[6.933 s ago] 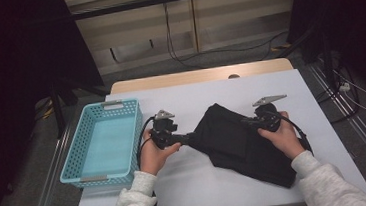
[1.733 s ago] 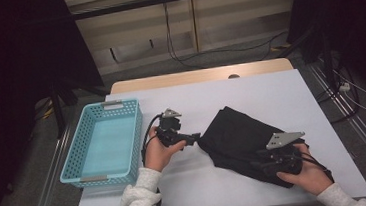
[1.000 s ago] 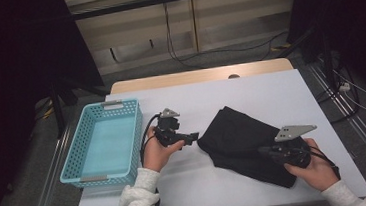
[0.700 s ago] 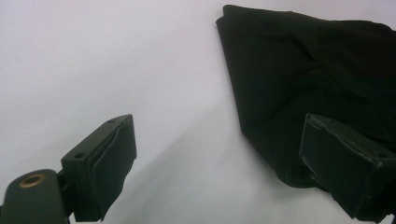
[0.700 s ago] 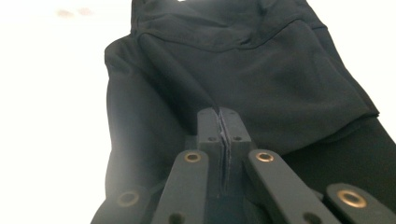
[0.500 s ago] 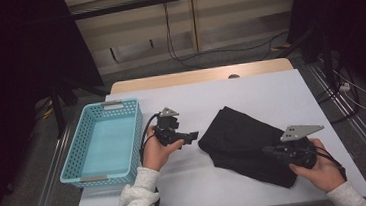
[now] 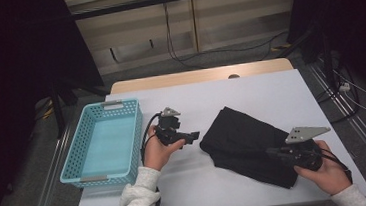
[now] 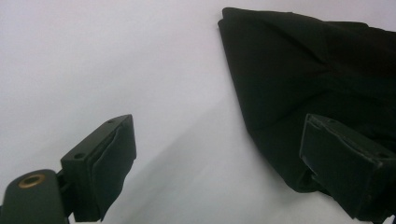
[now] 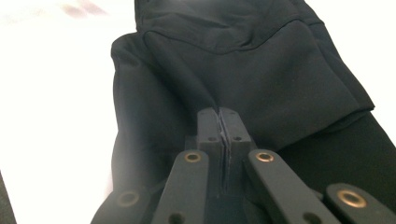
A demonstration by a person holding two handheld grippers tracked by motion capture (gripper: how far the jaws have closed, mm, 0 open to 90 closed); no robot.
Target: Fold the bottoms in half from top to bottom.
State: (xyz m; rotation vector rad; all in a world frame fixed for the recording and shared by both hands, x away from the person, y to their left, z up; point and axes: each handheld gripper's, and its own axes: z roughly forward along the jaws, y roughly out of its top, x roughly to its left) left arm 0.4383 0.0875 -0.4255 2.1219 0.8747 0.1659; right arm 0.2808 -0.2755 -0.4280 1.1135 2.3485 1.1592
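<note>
Light-blue plastic basket (image 7: 80,157) near left edge of white table (image 7: 250,92), empty, long side along that edge. Wooden strip (image 7: 193,76) along far edge. Cables (image 7: 187,57) on floor beyond.

A plain black cloth (image 7: 247,145), with no pattern, lies on a white table (image 7: 270,90). Behind the white top runs a pale wood-coloured edge (image 7: 198,75). A light blue basket (image 7: 103,142) with a dotted mesh of holes has grey handles. Both grippers, left (image 7: 191,136) and right (image 7: 274,151), are black; the right carries a grey plate. The sleeves (image 7: 137,200) look light grey, though dimly lit.
</note>
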